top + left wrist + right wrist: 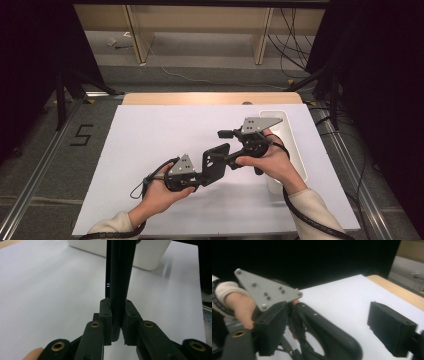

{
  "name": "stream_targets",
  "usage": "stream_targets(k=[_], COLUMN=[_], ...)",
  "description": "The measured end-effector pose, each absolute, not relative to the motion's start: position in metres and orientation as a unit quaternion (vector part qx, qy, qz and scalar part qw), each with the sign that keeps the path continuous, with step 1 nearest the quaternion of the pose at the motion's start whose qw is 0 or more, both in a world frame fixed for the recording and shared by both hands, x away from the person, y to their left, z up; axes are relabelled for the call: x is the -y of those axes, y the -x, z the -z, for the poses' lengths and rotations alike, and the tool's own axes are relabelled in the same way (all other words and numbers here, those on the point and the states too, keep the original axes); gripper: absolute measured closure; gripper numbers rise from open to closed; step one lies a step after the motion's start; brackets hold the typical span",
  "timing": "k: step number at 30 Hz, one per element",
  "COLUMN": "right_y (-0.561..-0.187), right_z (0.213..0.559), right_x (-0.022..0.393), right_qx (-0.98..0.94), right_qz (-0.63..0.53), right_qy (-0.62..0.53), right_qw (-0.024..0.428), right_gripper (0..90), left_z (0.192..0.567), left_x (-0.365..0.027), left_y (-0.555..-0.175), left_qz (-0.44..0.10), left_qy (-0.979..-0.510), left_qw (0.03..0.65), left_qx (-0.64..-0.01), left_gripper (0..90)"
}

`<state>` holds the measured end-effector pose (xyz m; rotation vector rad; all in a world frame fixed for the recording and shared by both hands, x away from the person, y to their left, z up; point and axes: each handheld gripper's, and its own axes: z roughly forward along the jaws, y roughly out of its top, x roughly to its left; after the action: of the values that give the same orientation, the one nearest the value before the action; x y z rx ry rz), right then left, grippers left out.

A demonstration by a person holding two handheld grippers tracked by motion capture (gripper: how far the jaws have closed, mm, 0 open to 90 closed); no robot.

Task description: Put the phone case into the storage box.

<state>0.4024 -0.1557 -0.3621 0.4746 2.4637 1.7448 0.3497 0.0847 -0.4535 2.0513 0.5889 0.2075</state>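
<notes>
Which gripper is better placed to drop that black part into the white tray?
Probably right. The right gripper sits beside the white tray, jaws open astride the black part, so it need only close. The left gripper is shut on it but farther off.

I see a big white sheet (165, 150) on the table in front of me. A strip of brown wood (210, 98) peeks out at 12 o'clock. A long white tray (292, 145) sits at 3 o'clock. The grey floor (45, 150) at 9 o'clock has a black number 5 (81, 135) on it. Thin cables (290, 40) hang at 1 o'clock.
</notes>
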Motion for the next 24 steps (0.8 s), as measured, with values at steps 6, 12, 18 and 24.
stream_targets(k=[6, 12, 18, 24], right_y=[-0.402, -0.399, -0.395, -0.392], right_z=[0.363, 0.364, 0.368, 0.370], right_x=[0.161, 0.165, 0.172, 0.178], right_qx=[-0.792, -0.779, -0.770, -0.761], right_qz=[-0.583, -0.593, -0.598, -0.603], right_qy=[-0.171, -0.186, -0.199, -0.214], right_qw=[0.063, 0.083, 0.093, 0.109], right_gripper=[15.1, 13.4, 12.0, 10.9], left_z=[0.454, 0.454, 0.454, 0.453], left_x=[-0.086, -0.087, -0.088, -0.088], left_y=[-0.351, -0.351, -0.352, -0.352], left_qz=[-0.090, -0.096, -0.099, -0.103], left_qy=[-0.838, -0.834, -0.832, -0.830], left_qw=[0.478, 0.478, 0.477, 0.476], left_qx=[-0.250, -0.258, -0.265, -0.271], left_gripper=[79.9, 79.8, 79.8, 79.8])
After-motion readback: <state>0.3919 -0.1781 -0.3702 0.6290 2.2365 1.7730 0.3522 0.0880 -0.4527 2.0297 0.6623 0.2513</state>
